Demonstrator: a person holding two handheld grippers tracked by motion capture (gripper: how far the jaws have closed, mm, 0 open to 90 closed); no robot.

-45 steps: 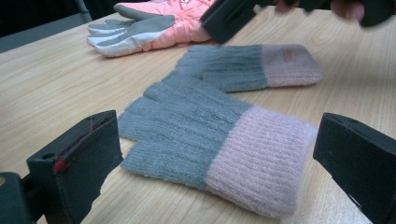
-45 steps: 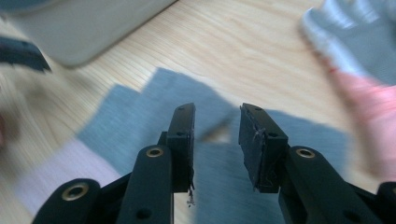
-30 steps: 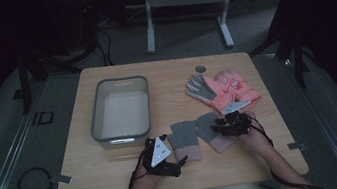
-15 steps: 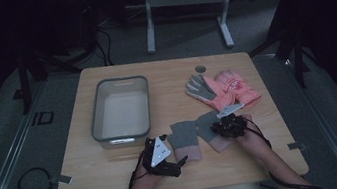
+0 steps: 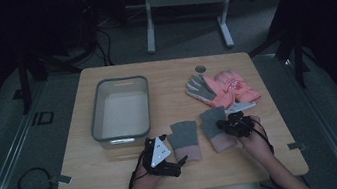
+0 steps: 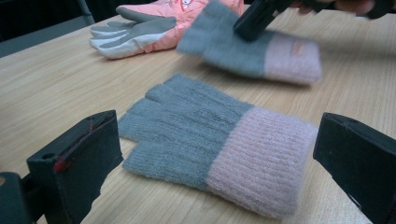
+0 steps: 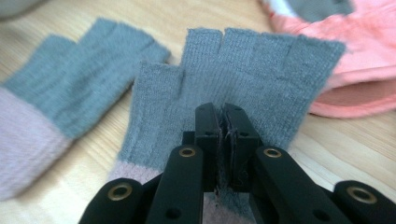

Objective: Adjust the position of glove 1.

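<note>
Two grey fingerless knit gloves with pink cuffs lie near the table's front edge. My left gripper point(image 5: 173, 149) point(image 6: 218, 135) stands open, its jaws on either side of the left knit glove point(image 5: 185, 140) point(image 6: 210, 140) point(image 7: 70, 93), not touching it. My right gripper point(image 5: 223, 126) point(image 7: 222, 116) point(image 6: 257, 18) is shut on the right knit glove point(image 5: 212, 121) point(image 7: 261, 65) point(image 6: 261, 51), pinching the grey knit near the cuff. That glove looks raised a little off the wood in the left gripper view.
A pair of pink and grey ski gloves point(image 5: 223, 87) point(image 6: 154, 18) point(image 7: 364, 42) lies just beyond the right knit glove. A grey bin point(image 5: 116, 82) stands left of centre on the wooden table point(image 5: 108, 179). A round hole point(image 5: 199, 68) sits near the far edge.
My right gripper has shifted very slightly while holding the right knit glove. The left gripper has stayed in place, open.
</note>
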